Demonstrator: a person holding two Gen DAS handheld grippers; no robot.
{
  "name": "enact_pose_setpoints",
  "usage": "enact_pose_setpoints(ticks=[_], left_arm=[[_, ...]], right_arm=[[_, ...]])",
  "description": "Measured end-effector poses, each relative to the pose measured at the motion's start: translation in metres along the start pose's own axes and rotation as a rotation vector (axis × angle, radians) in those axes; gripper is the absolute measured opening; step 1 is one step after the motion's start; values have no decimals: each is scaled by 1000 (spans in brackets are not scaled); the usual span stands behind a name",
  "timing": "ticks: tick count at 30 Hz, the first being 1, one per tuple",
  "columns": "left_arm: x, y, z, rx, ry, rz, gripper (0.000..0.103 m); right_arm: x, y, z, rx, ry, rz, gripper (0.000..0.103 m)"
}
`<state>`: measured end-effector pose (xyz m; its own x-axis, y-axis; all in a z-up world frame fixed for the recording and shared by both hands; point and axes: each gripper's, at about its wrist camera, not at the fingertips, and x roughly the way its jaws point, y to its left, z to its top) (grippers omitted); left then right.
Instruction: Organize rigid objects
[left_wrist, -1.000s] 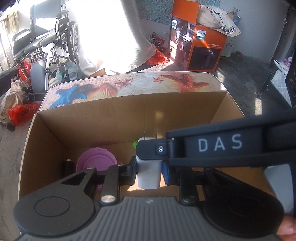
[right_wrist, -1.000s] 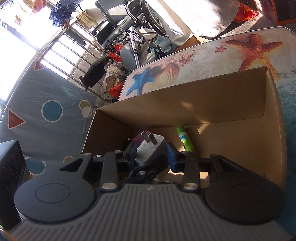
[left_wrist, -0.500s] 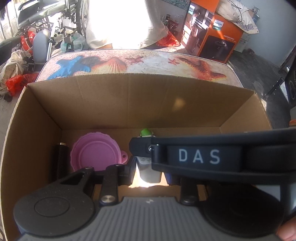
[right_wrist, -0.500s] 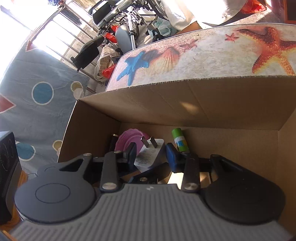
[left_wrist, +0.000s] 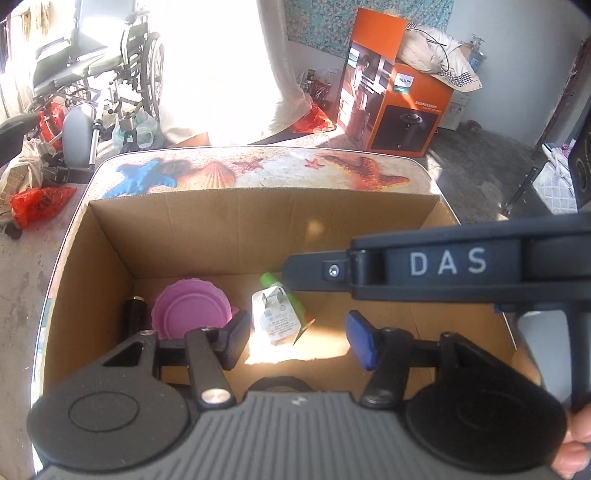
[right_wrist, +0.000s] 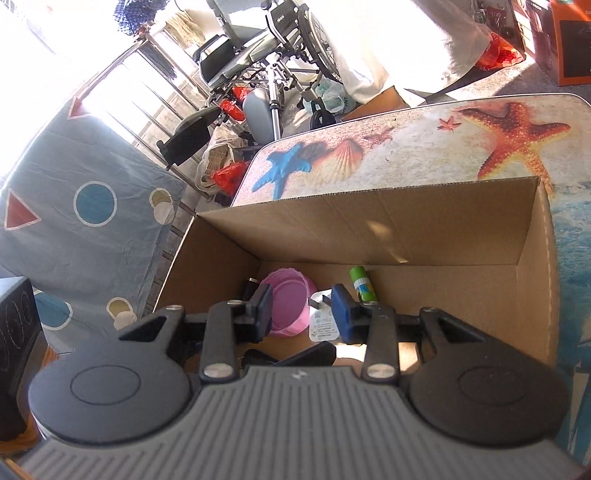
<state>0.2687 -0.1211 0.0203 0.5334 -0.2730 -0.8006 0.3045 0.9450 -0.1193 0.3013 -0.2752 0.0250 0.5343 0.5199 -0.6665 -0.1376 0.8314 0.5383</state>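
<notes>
An open cardboard box (left_wrist: 258, 221) stands on the table. On its floor lie a white plug charger (left_wrist: 275, 319), a pink round lid (left_wrist: 190, 308), a green tube (left_wrist: 284, 291) and a black cylinder (left_wrist: 133, 317). My left gripper (left_wrist: 297, 339) hovers above the charger. Its jaws are opening and nothing touches its pads. The right gripper's black frame (left_wrist: 443, 264) crosses this view. In the right wrist view my right gripper (right_wrist: 303, 314) hangs over the box (right_wrist: 406, 229) with a gap between its pads and nothing in it. The charger (right_wrist: 323, 325) and lid (right_wrist: 288, 299) lie below.
The table (left_wrist: 258, 170) has a starfish and shell print. Behind it stands a person in white (left_wrist: 214, 74), with a wheelchair (left_wrist: 96, 74) to the left and an orange carton (left_wrist: 399, 110) to the right. A blue patterned cloth (right_wrist: 74, 221) hangs at the left.
The left jaws have opened and let go of the white charger, which now lies on the box floor. Both grippers have drawn back and up from the box.
</notes>
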Motion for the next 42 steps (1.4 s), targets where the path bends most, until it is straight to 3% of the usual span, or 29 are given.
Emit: enact_pose_setpoints(ticks=[7, 12, 15, 22, 26, 32, 42], left_arm=[[-82, -5, -44, 77, -130, -27, 77], [-120, 1, -89, 94, -158, -45, 83], [-131, 7, -117, 90, -158, -69, 87], [-112, 15, -163, 112, -108, -105, 87], [-89, 16, -181, 135, -87, -78, 87], [-58, 14, -196, 190, -76, -51, 87], [-33, 9, -194, 210, -78, -61, 87]], right_arm=[[-107, 25, -45, -25, -199, 76, 46], [-161, 32, -100, -12, -289, 138, 54], [-173, 31, -137, 16, -300, 145, 57], [-136, 23, -203, 105, -197, 98, 59], [-104, 19, -220, 143, -141, 87, 59], [-51, 11, -217, 179, -47, 59, 54], [-7, 9, -197, 151, 0, 16, 38]])
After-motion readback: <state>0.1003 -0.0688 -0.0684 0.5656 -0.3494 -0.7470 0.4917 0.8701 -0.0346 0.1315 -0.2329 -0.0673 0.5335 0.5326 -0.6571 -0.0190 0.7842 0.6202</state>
